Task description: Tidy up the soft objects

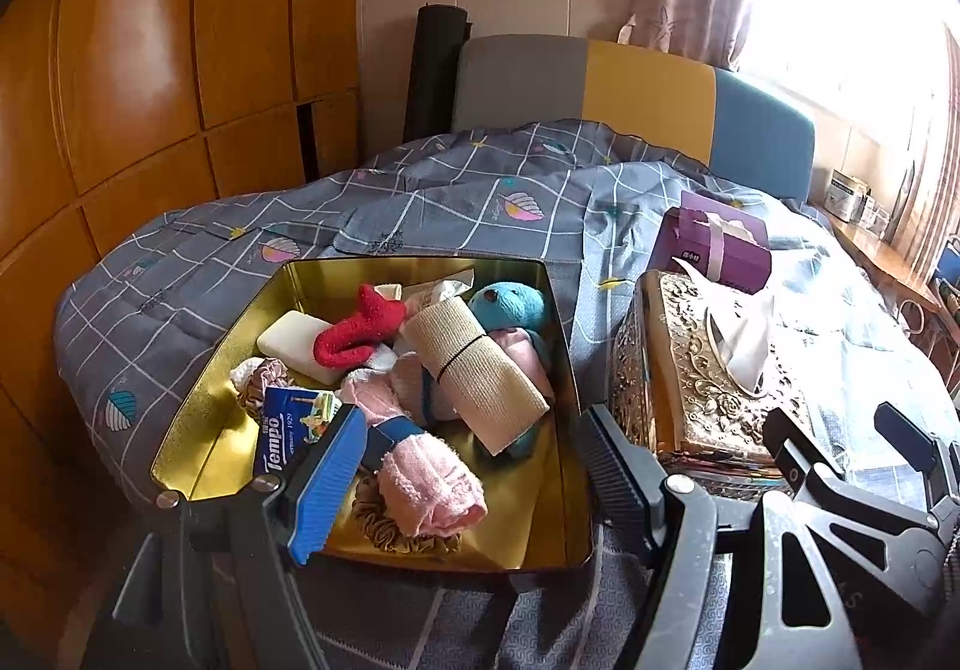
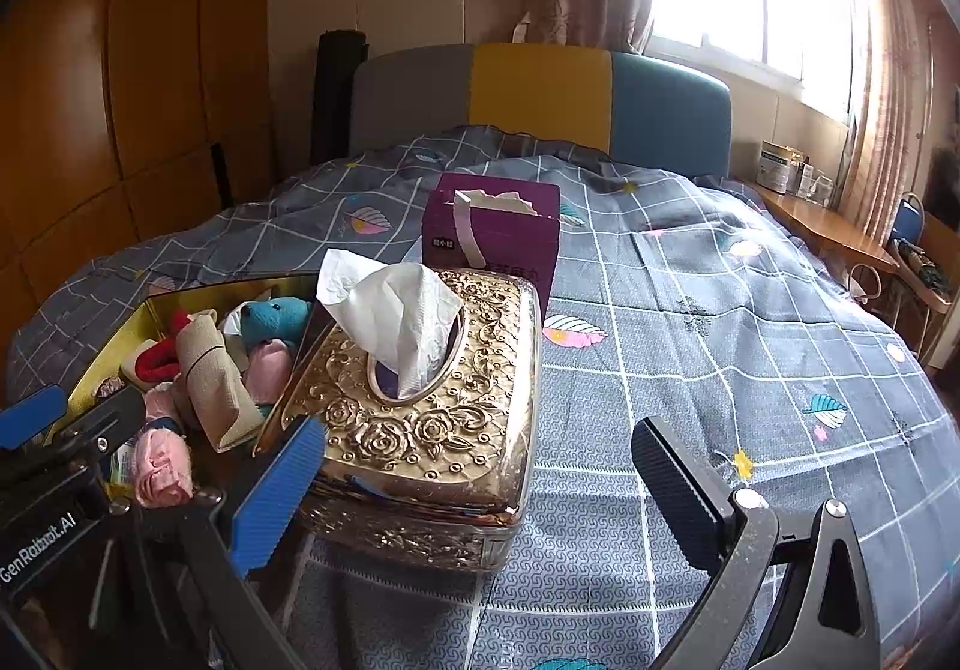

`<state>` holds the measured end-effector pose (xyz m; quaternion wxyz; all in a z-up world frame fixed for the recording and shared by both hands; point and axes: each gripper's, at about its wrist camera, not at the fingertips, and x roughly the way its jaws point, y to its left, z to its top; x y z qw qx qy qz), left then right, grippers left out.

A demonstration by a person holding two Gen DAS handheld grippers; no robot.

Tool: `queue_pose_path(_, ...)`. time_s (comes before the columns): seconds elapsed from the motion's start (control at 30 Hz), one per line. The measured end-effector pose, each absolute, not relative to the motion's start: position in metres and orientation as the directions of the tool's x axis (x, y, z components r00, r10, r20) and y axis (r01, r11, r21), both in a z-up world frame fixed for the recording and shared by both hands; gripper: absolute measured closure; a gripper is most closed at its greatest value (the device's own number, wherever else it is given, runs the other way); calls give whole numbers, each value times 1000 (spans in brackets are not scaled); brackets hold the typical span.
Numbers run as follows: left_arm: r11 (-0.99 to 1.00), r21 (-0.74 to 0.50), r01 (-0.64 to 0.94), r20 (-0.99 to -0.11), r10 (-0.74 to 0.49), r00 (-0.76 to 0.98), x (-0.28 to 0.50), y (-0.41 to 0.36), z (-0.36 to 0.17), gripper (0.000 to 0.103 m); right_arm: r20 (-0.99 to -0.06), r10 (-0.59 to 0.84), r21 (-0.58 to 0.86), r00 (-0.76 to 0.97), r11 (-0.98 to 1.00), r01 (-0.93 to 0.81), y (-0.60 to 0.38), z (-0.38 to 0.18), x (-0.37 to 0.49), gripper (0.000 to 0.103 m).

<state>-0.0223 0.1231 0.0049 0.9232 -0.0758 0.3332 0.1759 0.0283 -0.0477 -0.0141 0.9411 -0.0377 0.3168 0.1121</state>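
Observation:
A gold tin box point(image 1: 180, 430) on the bed holds soft things: a red sock point(image 1: 360, 334), a teal stuffed toy point(image 1: 510, 304), a beige bandage roll point(image 1: 474, 376), pink towels point(image 1: 426, 484), scrunchies, a white soap bar point(image 1: 291, 346) and a Tempo tissue pack point(image 1: 288, 430). My left gripper point(image 1: 468, 484) is open over the tin's near edge, empty. My right gripper point(image 2: 480, 496) is open and empty, just in front of the ornate gold tissue box point(image 2: 420, 418). The tin also shows in the right wrist view point(image 2: 114, 340).
A purple tissue box point(image 2: 498, 238) stands behind the gold tissue box. The grey checked quilt point(image 2: 720, 340) covers the bed. A wooden wardrobe point(image 1: 120, 129) is on the left; a wooden side table point(image 2: 828, 226) with jars is at the right under the window.

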Motion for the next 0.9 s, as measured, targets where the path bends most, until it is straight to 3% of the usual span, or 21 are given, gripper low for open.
queue_pose_path(0.9, 932, -32, -361, -643, 257, 722, -23, 124, 8, 29, -606, 181, -11, 775, 972, -236, -44, -14, 29, 0)
